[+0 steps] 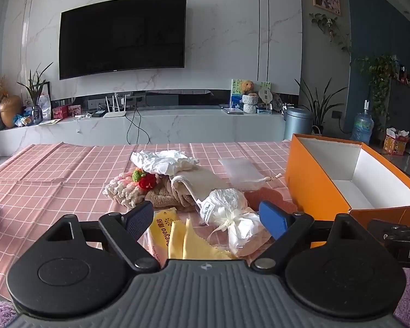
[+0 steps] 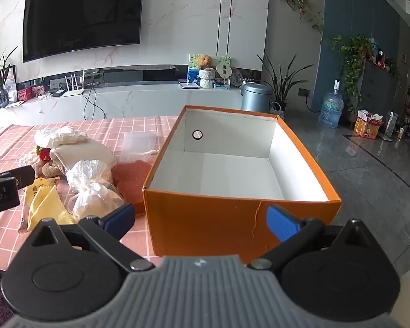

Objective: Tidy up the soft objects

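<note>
Hovering low, your left gripper (image 1: 206, 217) gapes released over the white gauzy drawstring pouch (image 1: 228, 210) on the pink checked tabletop (image 1: 54, 175); your right gripper (image 2: 201, 218) is released too, facing the open orange cardboard box (image 2: 205, 218).

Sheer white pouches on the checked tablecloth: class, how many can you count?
2. One sheer pouch lies farther back, against the beige cloth; the other pouch lies nearer, beside the yellow cloth. The pile may hide more.

the yellow packet (image 1: 161, 229) reads "eeyeo" beside chinese characters; the right gripper's body (image 1: 407, 248) shows "da", the left gripper's body (image 2: 0, 198) "ool.ai".
</note>
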`<control>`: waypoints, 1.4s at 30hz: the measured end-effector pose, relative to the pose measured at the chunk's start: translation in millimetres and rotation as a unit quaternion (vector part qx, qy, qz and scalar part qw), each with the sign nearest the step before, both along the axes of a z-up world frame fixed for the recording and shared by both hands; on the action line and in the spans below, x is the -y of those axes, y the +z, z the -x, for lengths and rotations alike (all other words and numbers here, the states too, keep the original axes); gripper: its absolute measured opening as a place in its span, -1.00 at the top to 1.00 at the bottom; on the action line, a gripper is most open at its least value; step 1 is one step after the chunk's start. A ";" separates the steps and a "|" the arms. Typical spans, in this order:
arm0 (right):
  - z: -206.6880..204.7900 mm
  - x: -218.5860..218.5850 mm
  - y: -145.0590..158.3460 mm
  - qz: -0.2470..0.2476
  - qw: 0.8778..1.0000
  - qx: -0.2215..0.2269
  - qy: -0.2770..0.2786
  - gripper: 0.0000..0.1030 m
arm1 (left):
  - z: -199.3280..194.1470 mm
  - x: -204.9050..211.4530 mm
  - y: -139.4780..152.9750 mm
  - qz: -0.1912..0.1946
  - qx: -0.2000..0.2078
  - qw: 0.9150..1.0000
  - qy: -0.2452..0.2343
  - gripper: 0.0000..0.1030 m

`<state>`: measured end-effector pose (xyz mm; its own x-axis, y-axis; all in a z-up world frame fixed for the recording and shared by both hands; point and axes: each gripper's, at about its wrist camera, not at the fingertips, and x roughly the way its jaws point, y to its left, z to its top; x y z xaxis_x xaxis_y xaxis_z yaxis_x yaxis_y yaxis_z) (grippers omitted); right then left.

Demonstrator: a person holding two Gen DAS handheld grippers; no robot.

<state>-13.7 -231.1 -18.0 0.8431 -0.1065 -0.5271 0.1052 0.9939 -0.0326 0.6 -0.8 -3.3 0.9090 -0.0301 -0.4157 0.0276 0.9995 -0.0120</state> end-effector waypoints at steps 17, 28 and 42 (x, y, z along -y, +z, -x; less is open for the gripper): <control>-0.9 0.2 -1.2 -0.002 1.000 -0.004 -0.002 -0.95 | 1.8 2.5 0.5 -0.001 -0.003 1.000 -0.001 -0.98; -0.4 0.6 -1.2 -0.003 1.000 -0.005 -0.002 -0.95 | 1.6 2.1 0.0 -0.001 -0.005 1.000 -0.002 -0.98; 0.4 2.5 -3.6 -0.004 1.000 -0.009 -0.004 -0.95 | 2.9 3.4 -3.5 0.001 -0.010 1.000 -0.004 -0.98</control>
